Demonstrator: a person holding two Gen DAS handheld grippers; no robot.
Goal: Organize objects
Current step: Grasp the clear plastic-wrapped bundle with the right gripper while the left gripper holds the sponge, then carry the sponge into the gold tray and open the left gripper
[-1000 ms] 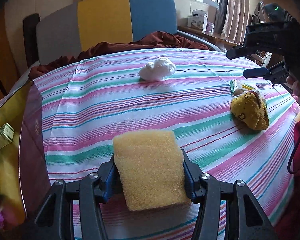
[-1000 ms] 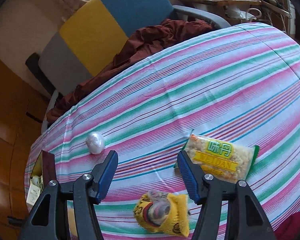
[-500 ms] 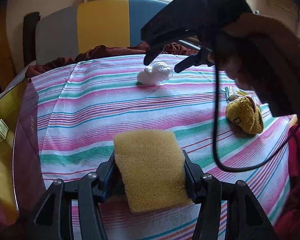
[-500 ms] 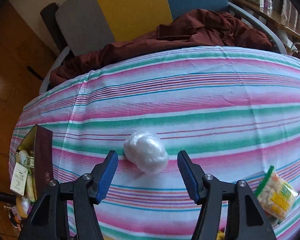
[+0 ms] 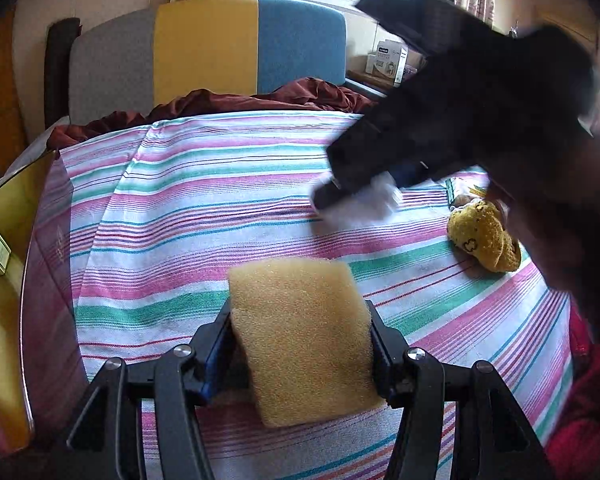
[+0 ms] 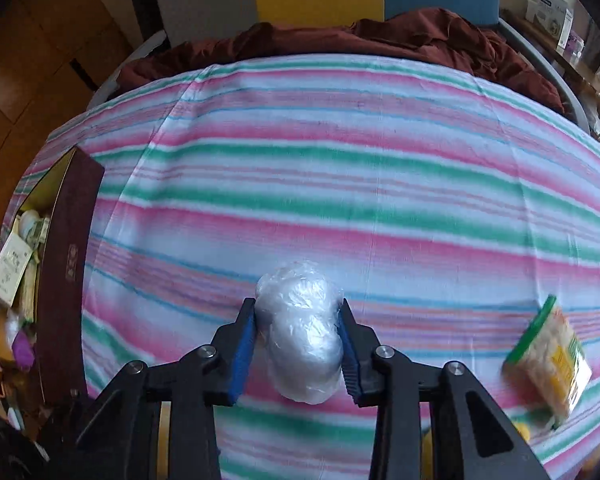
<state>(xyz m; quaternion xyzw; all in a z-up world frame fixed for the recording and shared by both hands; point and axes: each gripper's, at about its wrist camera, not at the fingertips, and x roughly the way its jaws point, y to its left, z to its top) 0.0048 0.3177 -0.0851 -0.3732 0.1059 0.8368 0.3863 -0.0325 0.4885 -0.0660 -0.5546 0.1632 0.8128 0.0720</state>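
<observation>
Right tool (image 6: 298,344): jaws have just been closing and now pinch a white plastic-wrapped bundle (image 6: 300,328) at its waist, blue pads (image 6: 244,344) pressing on both flanks — the bundle sits at six o'clock in the right wrist view, on the striped cloth (image 6: 340,168) covering the surface. The film looks slick and the contents soft and light; a mid-body hold seems apt, since a squeeze near one end would likely let it squirt out.

Left tool (image 5: 300,344): part open, clamped on a yellow sponge (image 5: 300,336) by its side edges — springy, light, tolerant of pressure.

At nine o'clock, an open box (image 6: 72,264) of small items, the probable destination. At three o'clock, a snack packet (image 6: 548,360) lies loose.
</observation>
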